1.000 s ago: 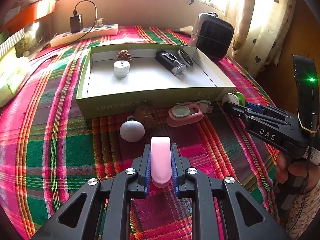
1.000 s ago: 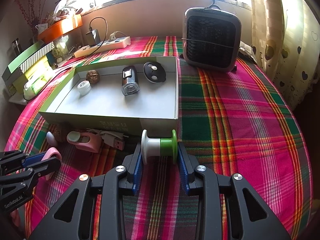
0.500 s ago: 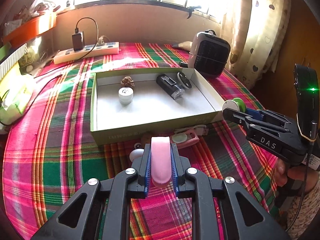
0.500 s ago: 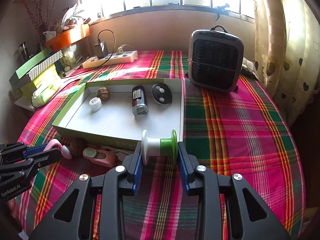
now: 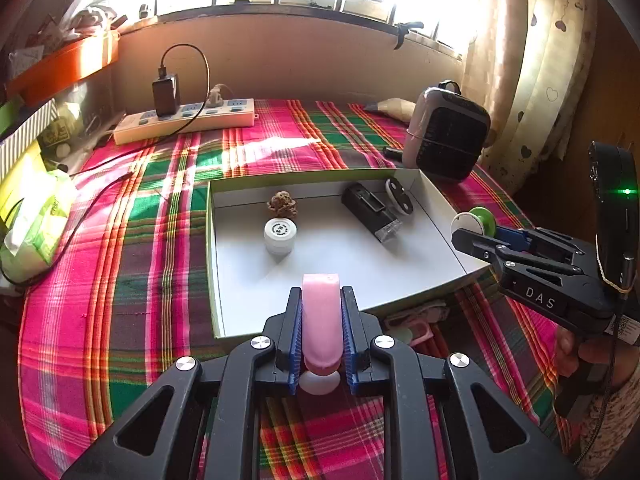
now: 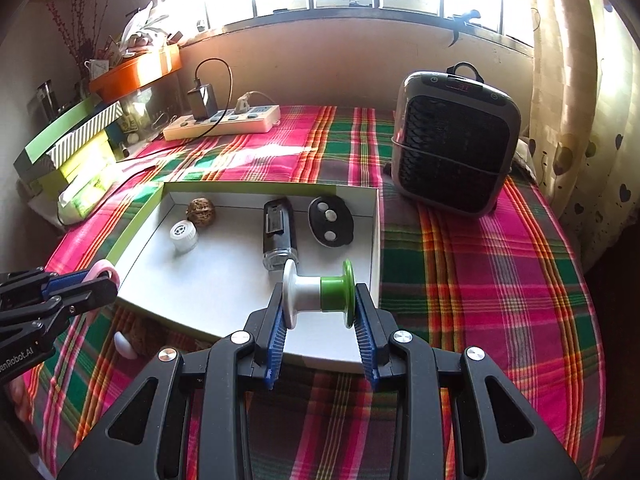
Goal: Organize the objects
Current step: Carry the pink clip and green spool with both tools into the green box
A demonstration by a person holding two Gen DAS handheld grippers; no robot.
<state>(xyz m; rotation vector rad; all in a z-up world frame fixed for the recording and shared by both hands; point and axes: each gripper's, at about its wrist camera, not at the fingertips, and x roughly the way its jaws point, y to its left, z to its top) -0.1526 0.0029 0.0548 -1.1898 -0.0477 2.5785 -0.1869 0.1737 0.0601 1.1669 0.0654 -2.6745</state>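
Observation:
My left gripper (image 5: 321, 300) is shut on a flat pink oblong piece (image 5: 321, 316), held above the near edge of the open white box (image 5: 211, 264). A white and green spool (image 6: 318, 294) is clamped end to end in my right gripper (image 6: 319, 300), which hangs over the box's near right corner. The box (image 6: 376, 232) holds a walnut (image 6: 201, 211), a small white jar (image 6: 184, 236), a black device (image 6: 279, 236) and a black oval piece (image 6: 331, 222). Each gripper shows in the other's view: the right gripper (image 5: 476, 236), the left gripper (image 6: 100, 280).
In front of the box lie a white round object (image 5: 320, 384), a pink clip (image 5: 416, 328) and a second walnut (image 6: 146, 338). A grey fan heater (image 6: 454, 152) stands at the back right, a power strip (image 6: 224, 122) by the wall, a tissue pack (image 5: 36, 220) at the left.
Both grippers have risen and moved forward from the cloth in front of the box to above its near edge, each still holding its object.

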